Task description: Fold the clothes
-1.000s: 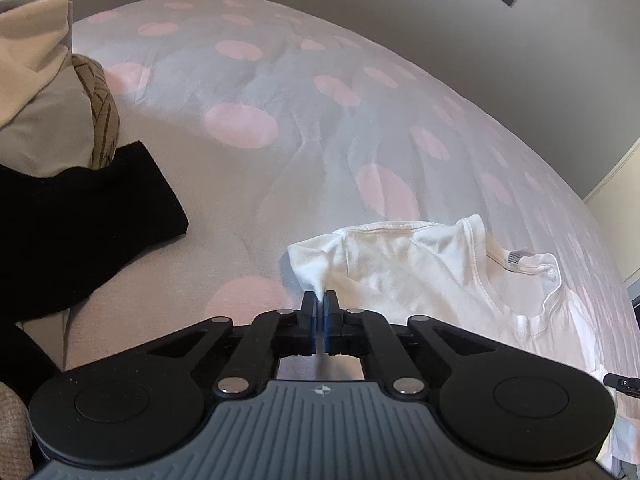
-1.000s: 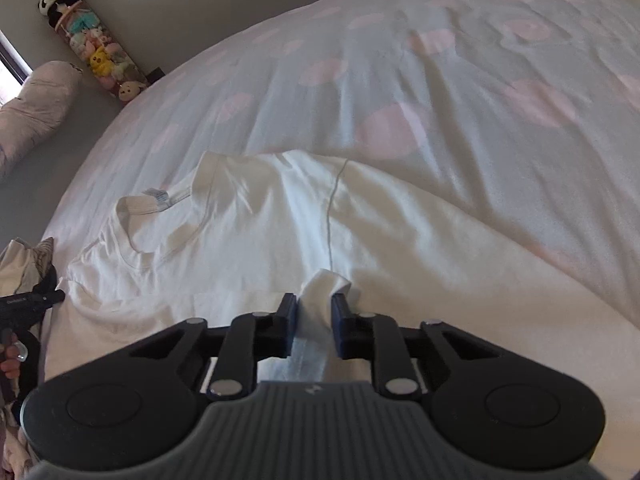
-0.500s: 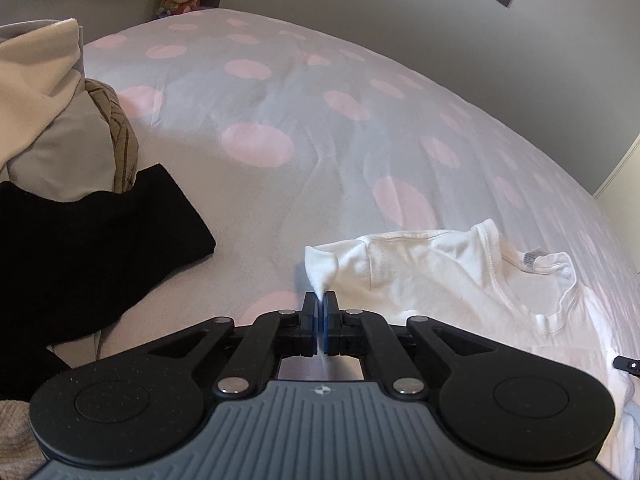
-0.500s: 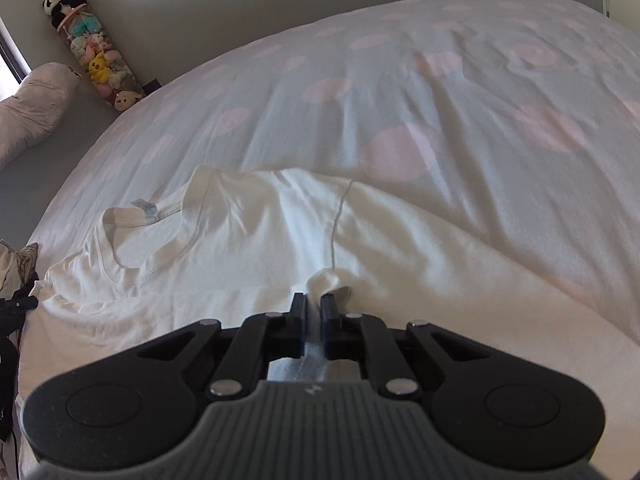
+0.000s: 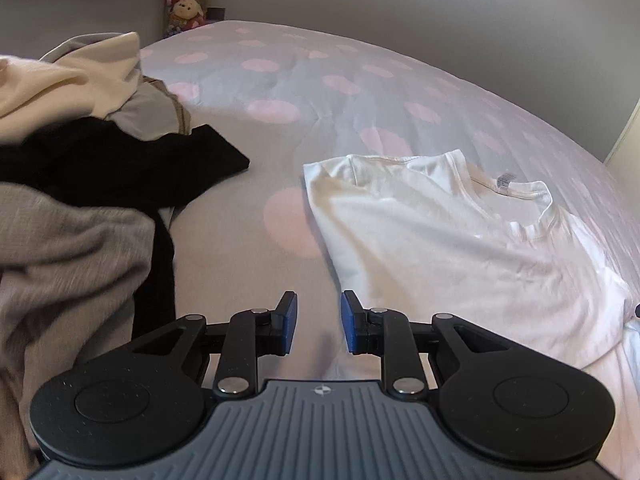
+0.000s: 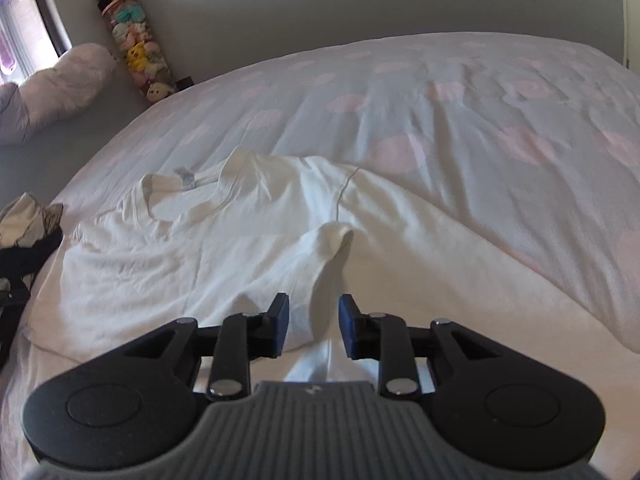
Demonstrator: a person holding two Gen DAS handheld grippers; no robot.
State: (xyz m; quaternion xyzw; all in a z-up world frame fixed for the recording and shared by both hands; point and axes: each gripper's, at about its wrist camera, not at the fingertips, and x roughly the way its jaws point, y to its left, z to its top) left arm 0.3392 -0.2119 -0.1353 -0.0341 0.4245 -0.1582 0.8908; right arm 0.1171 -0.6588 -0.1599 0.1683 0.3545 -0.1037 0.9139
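Note:
A white T-shirt point(image 5: 440, 232) lies on the bed, collar and label toward the far right in the left wrist view. My left gripper point(image 5: 318, 312) hovers over bare sheet just left of the shirt's edge; its jaws are opening and nothing is between them. In the right wrist view the same T-shirt point(image 6: 208, 248) spreads across the sheet, with a raised pinch of fabric point(image 6: 334, 240) ahead of my right gripper point(image 6: 313, 316). The right jaws are opening too; shirt cloth lies below and between them, but the pads do not press on it.
A heap of clothes, black point(image 5: 120, 168), cream point(image 5: 60, 84) and grey knit point(image 5: 60, 264), fills the left side of the left wrist view. The pink-dotted bed sheet point(image 6: 460, 128) stretches beyond. Plush toys point(image 6: 136, 52) and a pillow point(image 6: 60, 88) sit by the wall.
Both grippers let go of the white shirt and opened. The left one pulled back and left, off the sleeve corner; the shirt now lies flatter with the right-hand pinch still standing up.

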